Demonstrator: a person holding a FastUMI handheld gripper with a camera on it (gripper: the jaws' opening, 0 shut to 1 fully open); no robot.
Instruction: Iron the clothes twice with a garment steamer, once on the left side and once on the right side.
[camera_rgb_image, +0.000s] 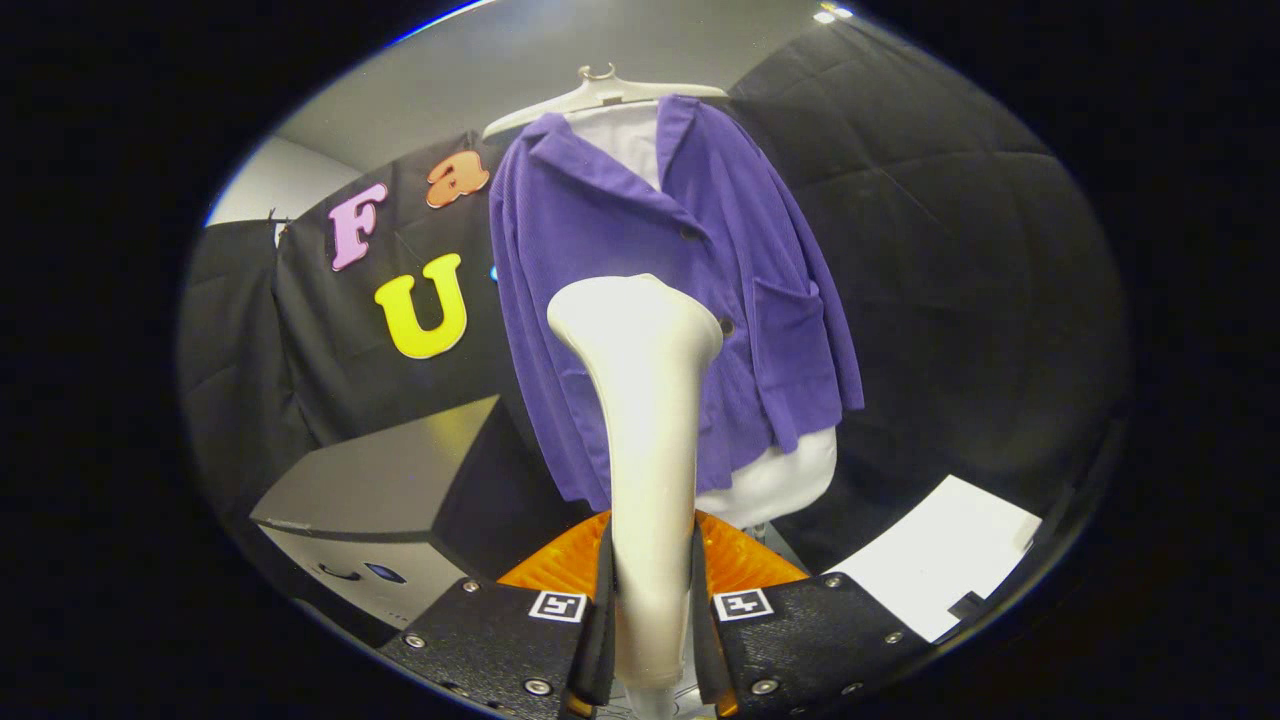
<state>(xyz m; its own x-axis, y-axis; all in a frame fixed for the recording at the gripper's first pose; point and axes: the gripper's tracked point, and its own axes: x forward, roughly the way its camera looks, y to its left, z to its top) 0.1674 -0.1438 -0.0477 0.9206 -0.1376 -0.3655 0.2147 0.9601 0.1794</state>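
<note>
A: While the fingers (652, 640) sit at the bottom centre of the frame, what have they got?

B: They are closed on the steamer (640, 420), one finger pressed to each side of its handle. The steamer stands upright between them and widens to a broad head at mid-frame.

A: And the clothes?

B: A purple jacket (640, 270) hangs beyond the steamer, upper centre of the frame, over a white shirt (630, 135) on a pale hanger (600, 95). The steamer's head overlaps the jacket's lower front in the picture; whether it touches the cloth I cannot tell.

A: Which side of the jacket is the head at?

B: About the middle, near the button line, a little left of the patch pocket (785, 340). A white hem (780, 480) shows below the jacket's edge, right of the steamer.

A: Anything else around?

B: An orange thing (560, 560) lies just behind the fingers, low in the frame; what it is I cannot say. A dark box (400, 480) with a pale front stands at lower left. A white sheet (940, 570) lies at lower right. Black cloth (950, 250) forms the wall behind the jacket.
</note>
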